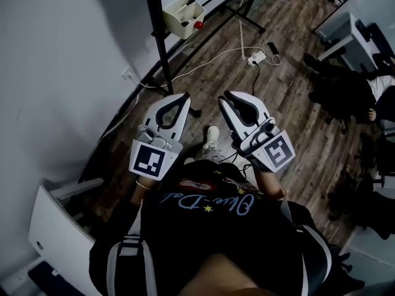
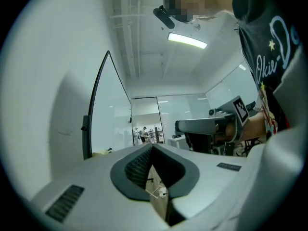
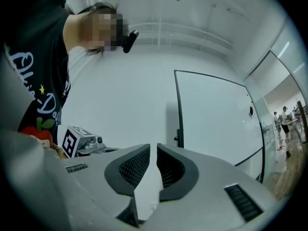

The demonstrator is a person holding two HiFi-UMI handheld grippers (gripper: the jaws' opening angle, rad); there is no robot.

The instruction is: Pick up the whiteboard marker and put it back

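Observation:
I make out no whiteboard marker for certain. A cream tray hangs on the black stand post at the top; it holds dark items and something red. My left gripper is held level before the person's chest, its jaws touching at the tips with nothing between them. Beside it my right gripper shows a narrow gap between its jaws, with nothing in it. The black-framed whiteboard stands ahead in both gripper views.
A power strip with a white cable lies on the wooden floor. Dark office chairs and a white desk stand at the right. A white panel sits at the lower left. The person's shoe shows between the grippers.

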